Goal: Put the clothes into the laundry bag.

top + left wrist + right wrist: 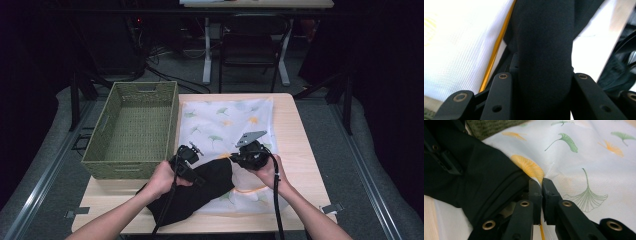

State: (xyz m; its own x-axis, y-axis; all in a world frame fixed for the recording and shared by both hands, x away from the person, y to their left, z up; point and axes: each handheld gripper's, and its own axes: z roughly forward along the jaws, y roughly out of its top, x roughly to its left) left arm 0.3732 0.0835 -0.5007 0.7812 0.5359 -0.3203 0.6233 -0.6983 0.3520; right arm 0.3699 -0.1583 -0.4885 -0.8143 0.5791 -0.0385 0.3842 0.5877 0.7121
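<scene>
Hands are meeting at the table's (pixel 295 145) six o'clock edge, the black garment (pixel 200 192) lying half on the leaf-print bag (pixel 225 120). Left gripper (pixel 544 82) is clamping the garment. Right gripper (pixel 542 182) is pinching the bag, garment at nine o'clock.

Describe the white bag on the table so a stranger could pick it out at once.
On the wooden table, right of the green woven basket, lies a flat white mesh bag. A black garment overlaps its near-left corner. Ginkgo leaves in green and orange and a yellow edge set it apart.
</scene>
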